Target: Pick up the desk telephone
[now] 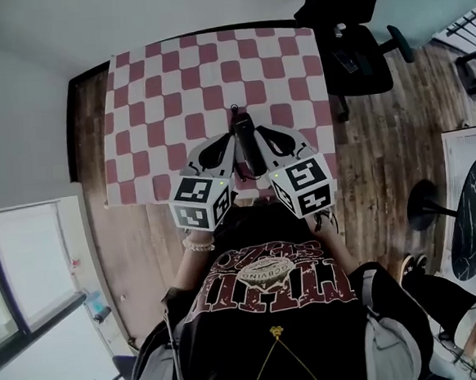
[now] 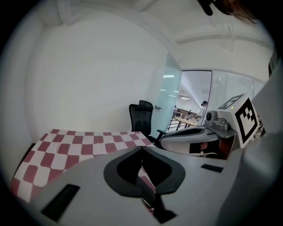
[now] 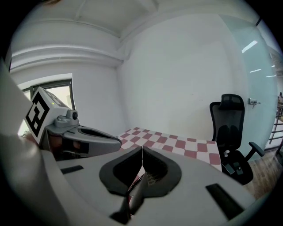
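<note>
Head view: the black, oblong plastic desk telephone (image 1: 247,143) shows lengthwise over the near edge of the bench (image 1: 156,85), a top covered w/ a red-and-white checked cloth. Resting or lifted – can't tell from above. The white plastic left hand-held gripper (image 2: 141,148) flanks the desk telephone on one side and the matching right hand-held gripper (image 3: 142,148) on the other. Both noses angle in toward it and sit just beside it; whether they actually touch it can't be made out.

Left gripper view: jaws together, tips meeting in a point, closed on nothing. Checked cloth shows thru the opening behind the tips.

Right gripper view: jaws likewise shut tip to tip, nothing clamped. A bit of fine grey grille shows thru the opening below the tips – can't tell what it belongs to.

Each gripper view shows the other gripper close alongside, w/ its marker cube at the back.

A black mesh-back office chair (image 1: 350,45) stands on the brown wood-plank floor (image 1: 381,133) by the bench's far right corner.
</note>
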Motion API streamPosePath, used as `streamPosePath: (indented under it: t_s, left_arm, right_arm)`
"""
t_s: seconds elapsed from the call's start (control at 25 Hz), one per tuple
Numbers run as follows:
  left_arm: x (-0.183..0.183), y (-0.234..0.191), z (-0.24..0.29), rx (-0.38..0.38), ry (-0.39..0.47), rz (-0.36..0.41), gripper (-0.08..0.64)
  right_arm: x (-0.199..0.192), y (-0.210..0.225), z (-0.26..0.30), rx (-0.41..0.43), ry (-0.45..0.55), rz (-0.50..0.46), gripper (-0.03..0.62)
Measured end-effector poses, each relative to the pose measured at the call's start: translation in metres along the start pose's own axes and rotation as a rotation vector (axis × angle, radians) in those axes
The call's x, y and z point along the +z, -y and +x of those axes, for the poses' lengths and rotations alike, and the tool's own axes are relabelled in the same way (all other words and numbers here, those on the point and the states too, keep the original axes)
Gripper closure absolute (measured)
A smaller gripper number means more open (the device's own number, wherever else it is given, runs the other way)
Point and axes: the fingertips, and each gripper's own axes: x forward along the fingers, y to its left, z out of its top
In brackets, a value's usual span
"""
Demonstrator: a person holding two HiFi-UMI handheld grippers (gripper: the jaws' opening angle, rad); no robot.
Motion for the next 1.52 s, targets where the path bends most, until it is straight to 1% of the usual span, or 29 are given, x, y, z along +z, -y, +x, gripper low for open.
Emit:
streamPosePath:
  t_s: [0.12, 0.24, 0.36, 0.68, 0.84, 1.0, 1.16, 1.36, 1.52]
  left_arm:
    - [-0.005, 0.002, 0.006, -0.022, -0.01, -0.013, 0.552]
    - [-0.002, -0.003, 0.012, -0.047, -0.012, -0.018, 0.552]
    - [0.004, -0.01, 0.018, -0.077, -0.018, -0.001, 0.552]
    - [0.007, -0.023, 0.031, -0.19, -0.083, 0.062, 0.552]
    - [-0.005, -0.026, 0.035, -0.238, -0.13, 0.065, 0.552]
    - [-0.014, -0.03, 0.04, -0.277, -0.167, 0.048, 0.552]
    - [-0.02, -0.033, 0.043, -0.299, -0.192, 0.039, 0.552]
    - [-0.032, -0.04, 0.048, -0.302, -0.225, 0.026, 0.552]
    - [-0.036, -0.043, 0.049, -0.299, -0.225, 0.014, 0.552]
  right_arm:
    - [-0.002, 0.004, 0.004, -0.001, -0.015, 0.001, 0.574]
    - [-0.002, 0.005, 0.01, -0.011, -0.023, 0.011, 0.574]
    - [-0.001, 0.009, 0.018, -0.041, -0.031, 0.019, 0.574]
    - [0.005, 0.014, 0.032, -0.149, -0.023, 0.093, 0.574]
    - [-0.005, 0.013, 0.037, -0.188, -0.054, 0.133, 0.574]
    - [-0.016, 0.012, 0.043, -0.213, -0.085, 0.165, 0.574]
    - [-0.024, 0.012, 0.05, -0.225, -0.103, 0.196, 0.574]
    - [-0.032, 0.014, 0.059, -0.229, -0.129, 0.201, 0.574]
    - [-0.038, 0.019, 0.062, -0.238, -0.14, 0.209, 0.574]
